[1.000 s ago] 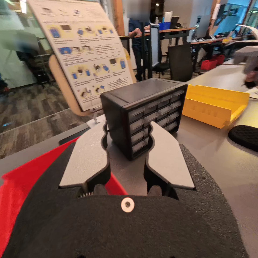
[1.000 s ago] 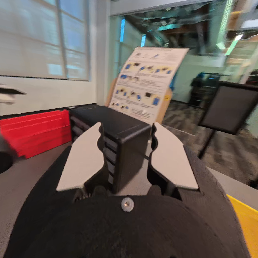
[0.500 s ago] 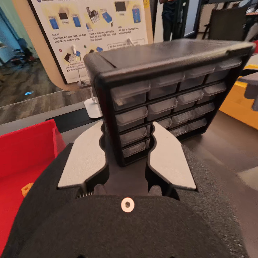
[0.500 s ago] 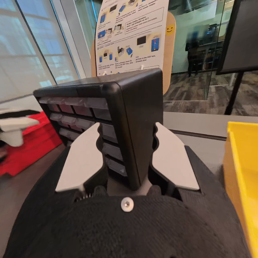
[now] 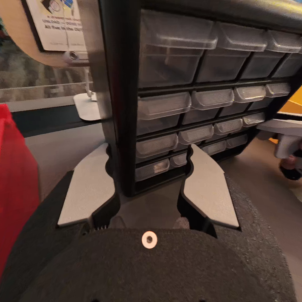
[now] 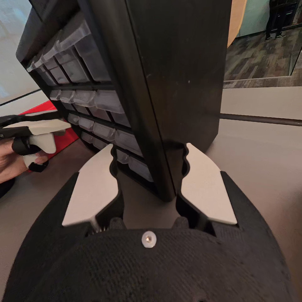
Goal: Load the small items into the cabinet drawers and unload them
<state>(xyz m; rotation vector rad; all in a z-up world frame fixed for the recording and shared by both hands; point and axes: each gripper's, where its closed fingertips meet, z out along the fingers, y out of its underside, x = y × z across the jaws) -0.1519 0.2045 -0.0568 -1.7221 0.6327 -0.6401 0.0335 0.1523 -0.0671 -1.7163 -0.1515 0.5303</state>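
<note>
A black cabinet [image 5: 124, 98] with rows of clear drawers [image 5: 163, 104], all pushed in, stands on the grey table [image 5: 65, 147]. My left gripper [image 5: 149, 146] is open, and its fingers straddle the cabinet's lower front-left corner. My right gripper [image 6: 149, 145] is open and straddles the lower front-right corner of the cabinet [image 6: 179, 81]. Each gripper shows in the other's view: the right one at the far right [image 5: 286, 138], the left one, held by a hand, at the far left [image 6: 37, 130]. I cannot make out what the drawers hold.
A red bin [image 5: 13, 163] stands left of the cabinet and also shows in the right wrist view [image 6: 65, 138]. A yellow bin [image 5: 292, 106] is right of it. An instruction board [image 5: 54, 24] on a white stand [image 5: 86, 106] stands behind, near the table's far edge.
Both grippers have moved in close to the cabinet, one from each side. Its front corners now lie between the open fingers. The fingers have stayed open.
</note>
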